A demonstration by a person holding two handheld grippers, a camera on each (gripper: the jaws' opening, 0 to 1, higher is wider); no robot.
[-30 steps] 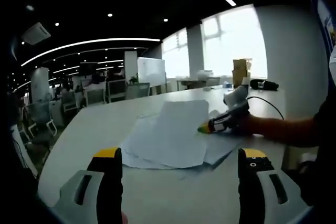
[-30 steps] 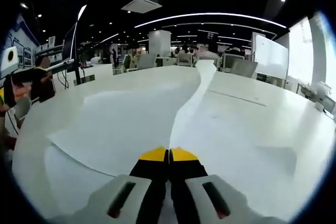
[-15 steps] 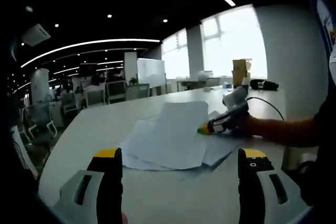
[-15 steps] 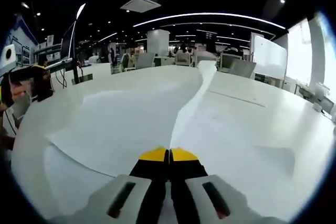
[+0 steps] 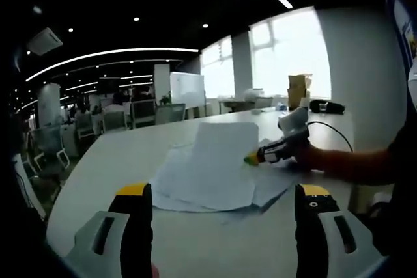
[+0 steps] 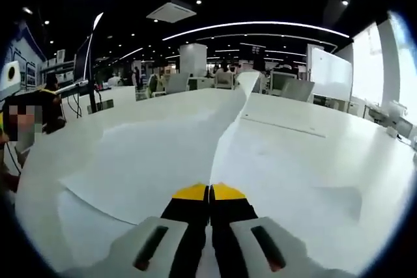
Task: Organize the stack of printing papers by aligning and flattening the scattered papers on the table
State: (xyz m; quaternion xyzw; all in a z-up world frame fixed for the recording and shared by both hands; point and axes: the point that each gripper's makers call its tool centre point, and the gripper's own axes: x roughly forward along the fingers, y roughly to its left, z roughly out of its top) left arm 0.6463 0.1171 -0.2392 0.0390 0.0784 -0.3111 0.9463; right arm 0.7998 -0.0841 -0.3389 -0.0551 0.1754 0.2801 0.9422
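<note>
In the left gripper view a loose pile of white printing papers [image 5: 208, 174] lies fanned out on the white table [image 5: 117, 161]. My right gripper [image 5: 251, 159] comes in from the right, held by a hand, and is shut on the near edge of the top sheet [image 5: 221, 144], which curls upward. In the right gripper view my right gripper [image 6: 210, 191] is shut on that sheet [image 6: 228, 131], which rises as a bent ridge ahead of the jaws, with more paper [image 6: 143, 161] flat beside it. My left gripper [image 5: 218, 193] hovers open, short of the pile.
A black cable [image 5: 332, 128] and a dark device [image 5: 326, 104] lie on the table's far right. A brown box [image 5: 300, 86] stands by the window. Office chairs [image 5: 49, 148] line the table's left side. A person [image 6: 26, 122] is at the left in the right gripper view.
The lifted sheet has risen a little higher and the right gripper view has tipped slightly. The left gripper has stayed put and open.
</note>
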